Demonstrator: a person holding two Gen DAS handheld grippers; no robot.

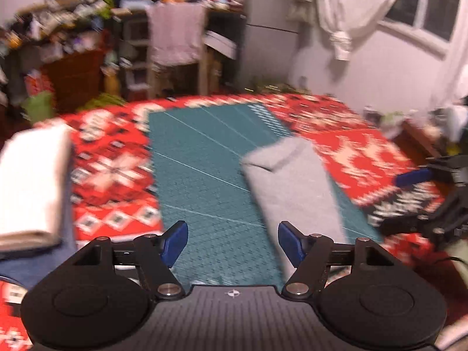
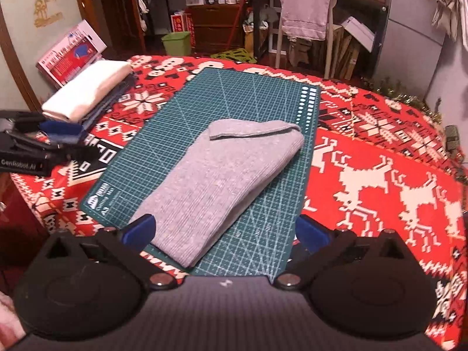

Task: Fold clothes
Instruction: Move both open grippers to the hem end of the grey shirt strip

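On the green cutting mat [image 2: 263, 111], toward its near edge, one folded grey garment [image 2: 222, 181] is laid diagonally, its top corner turned over. Sharply seen only in the right wrist view are the mat's grid and the red reindeer-patterned tablecloth [image 2: 380, 152]; the left view is blurred. One folded stack, white on top [image 2: 87, 87], is kept at the table's far left edge. Two grippers are held level above the near edge: right gripper [image 2: 225, 231] spread wide, left gripper [image 1: 232, 241] likewise agape, both empty.
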